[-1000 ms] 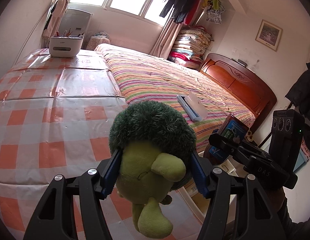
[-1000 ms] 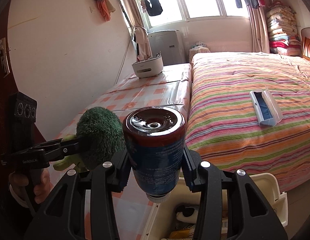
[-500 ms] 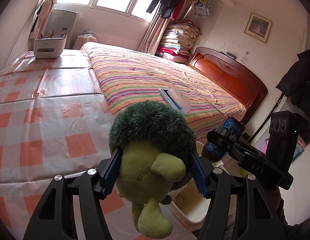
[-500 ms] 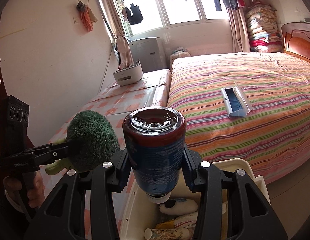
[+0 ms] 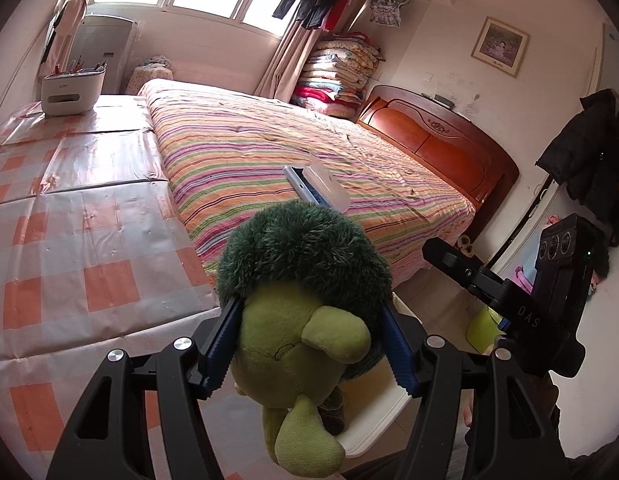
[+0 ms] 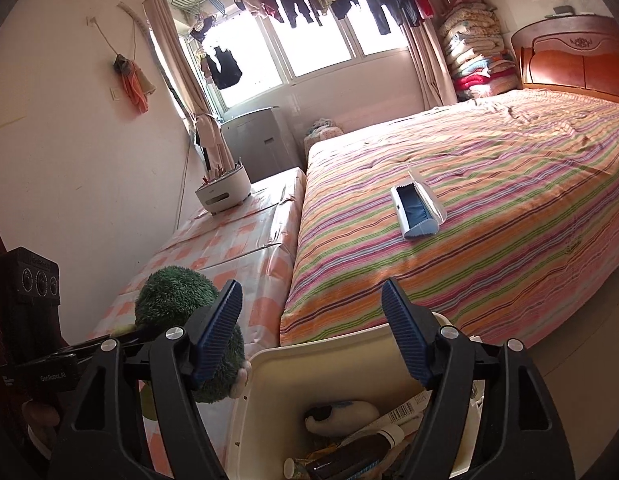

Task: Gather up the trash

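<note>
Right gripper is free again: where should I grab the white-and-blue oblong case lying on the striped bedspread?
Take the white-and-blue oblong case across its narrow width, near mid-length, coming from above. It lies flat and alone on the striped bedspread, long sides exposed; its clear lid looks open along one side, so avoid that flap. The right gripper, jaws opening and empty, probably spans it.
</note>
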A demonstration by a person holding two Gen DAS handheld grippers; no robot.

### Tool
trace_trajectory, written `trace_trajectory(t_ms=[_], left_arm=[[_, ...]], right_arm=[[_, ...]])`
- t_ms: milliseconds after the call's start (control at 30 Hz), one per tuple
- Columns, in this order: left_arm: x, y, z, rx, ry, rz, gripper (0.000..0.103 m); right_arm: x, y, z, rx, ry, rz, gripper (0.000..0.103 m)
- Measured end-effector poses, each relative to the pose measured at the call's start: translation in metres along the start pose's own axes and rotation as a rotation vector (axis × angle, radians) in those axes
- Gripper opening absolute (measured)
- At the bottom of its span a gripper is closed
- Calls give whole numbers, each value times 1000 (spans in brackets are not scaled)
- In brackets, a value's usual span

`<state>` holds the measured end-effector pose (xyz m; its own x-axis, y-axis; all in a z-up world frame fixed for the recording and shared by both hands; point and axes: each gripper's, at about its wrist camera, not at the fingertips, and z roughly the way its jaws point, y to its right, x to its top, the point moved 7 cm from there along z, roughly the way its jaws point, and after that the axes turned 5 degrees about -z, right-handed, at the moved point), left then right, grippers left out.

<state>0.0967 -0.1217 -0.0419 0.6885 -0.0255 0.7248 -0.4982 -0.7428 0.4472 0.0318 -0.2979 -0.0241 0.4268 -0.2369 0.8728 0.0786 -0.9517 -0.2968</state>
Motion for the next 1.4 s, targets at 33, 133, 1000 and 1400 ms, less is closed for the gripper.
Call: trace_trajectory(t_ms=[33, 133, 1000, 1400], left_arm=[[-1, 3, 2, -4, -4, 4, 62], [-4, 13, 7, -15, -12, 18, 62], [-25, 68, 30, 13, -25, 123, 80], [-31, 50, -26, 270, 50, 96, 82]], right_arm=[[1, 1, -2, -5, 7, 8, 71], [4, 8, -7, -9, 31, 34, 72], [6, 51, -53, -115, 180, 167, 76], [-13, 21, -102, -204, 163, 116, 89]])
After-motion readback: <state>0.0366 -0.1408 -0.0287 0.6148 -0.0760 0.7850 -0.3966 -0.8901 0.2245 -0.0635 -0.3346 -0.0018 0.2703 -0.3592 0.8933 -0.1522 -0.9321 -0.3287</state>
